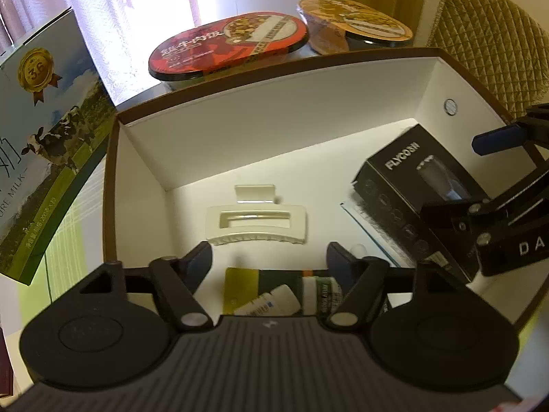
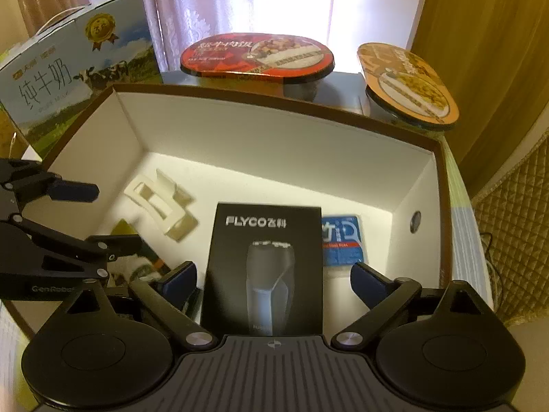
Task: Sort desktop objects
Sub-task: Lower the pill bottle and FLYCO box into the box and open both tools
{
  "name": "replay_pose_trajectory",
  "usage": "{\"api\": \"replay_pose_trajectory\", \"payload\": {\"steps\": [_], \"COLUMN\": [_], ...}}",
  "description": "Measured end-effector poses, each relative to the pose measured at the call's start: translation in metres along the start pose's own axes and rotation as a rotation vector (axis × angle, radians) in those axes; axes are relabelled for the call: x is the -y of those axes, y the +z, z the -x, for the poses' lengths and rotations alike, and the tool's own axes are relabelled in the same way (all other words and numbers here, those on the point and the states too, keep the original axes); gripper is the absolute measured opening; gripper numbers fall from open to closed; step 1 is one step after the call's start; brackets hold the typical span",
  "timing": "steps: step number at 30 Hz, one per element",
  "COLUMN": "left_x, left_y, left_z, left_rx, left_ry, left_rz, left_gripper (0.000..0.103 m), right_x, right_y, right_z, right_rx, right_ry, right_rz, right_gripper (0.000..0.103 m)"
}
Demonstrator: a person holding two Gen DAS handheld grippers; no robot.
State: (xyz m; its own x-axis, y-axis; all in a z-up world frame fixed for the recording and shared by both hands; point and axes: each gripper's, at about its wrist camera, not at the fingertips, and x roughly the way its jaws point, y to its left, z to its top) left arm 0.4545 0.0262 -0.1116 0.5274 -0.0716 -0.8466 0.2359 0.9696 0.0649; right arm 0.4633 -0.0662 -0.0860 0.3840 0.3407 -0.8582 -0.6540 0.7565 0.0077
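Now we hold both grippers over the brown-rimmed storage box (image 2: 442, 206), going left to right: our left gripper (image 1: 269, 257), jaws spread and empty, hangs above the white hair claw clip (image 1: 255, 221); our right gripper (image 2: 274, 279), jaws spread, straddles the black FLYCO shaver box (image 2: 266, 267) lying on the floor inside. We risk our two grippers colliding, since they crowd together.

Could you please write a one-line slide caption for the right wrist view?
Open right hand-held gripper above a black FLYCO shaver box inside the white storage box, beside a cream hair claw clip.
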Motion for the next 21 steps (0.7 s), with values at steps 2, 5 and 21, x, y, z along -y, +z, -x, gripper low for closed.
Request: {"api": "replay_pose_trajectory", "payload": {"steps": [2,5,21], "left_x": [0.004,0.007,0.012], "left_y": [-0.001,-0.002,-0.011], "left_z": [0.003,0.008,0.044], "left_rx": [0.01,0.016,0.027], "left_ry": [0.02,0.02,0.035], "left_rz": [-0.013,-0.019,0.059], "left_gripper": [0.086,0.086,0.09], "right_x": [0.001,0.003,0.01], "right_y": [-0.005,-0.012,-0.028], "right_z": [0.004,0.01,0.049], "right_rx": [-0.003,0.0,0.044], "right_ry": [0.004,0.001,0.002], "right_rz": [0.007,0.011,-0.038], "right_gripper": [0.099,0.101,0.101]}}
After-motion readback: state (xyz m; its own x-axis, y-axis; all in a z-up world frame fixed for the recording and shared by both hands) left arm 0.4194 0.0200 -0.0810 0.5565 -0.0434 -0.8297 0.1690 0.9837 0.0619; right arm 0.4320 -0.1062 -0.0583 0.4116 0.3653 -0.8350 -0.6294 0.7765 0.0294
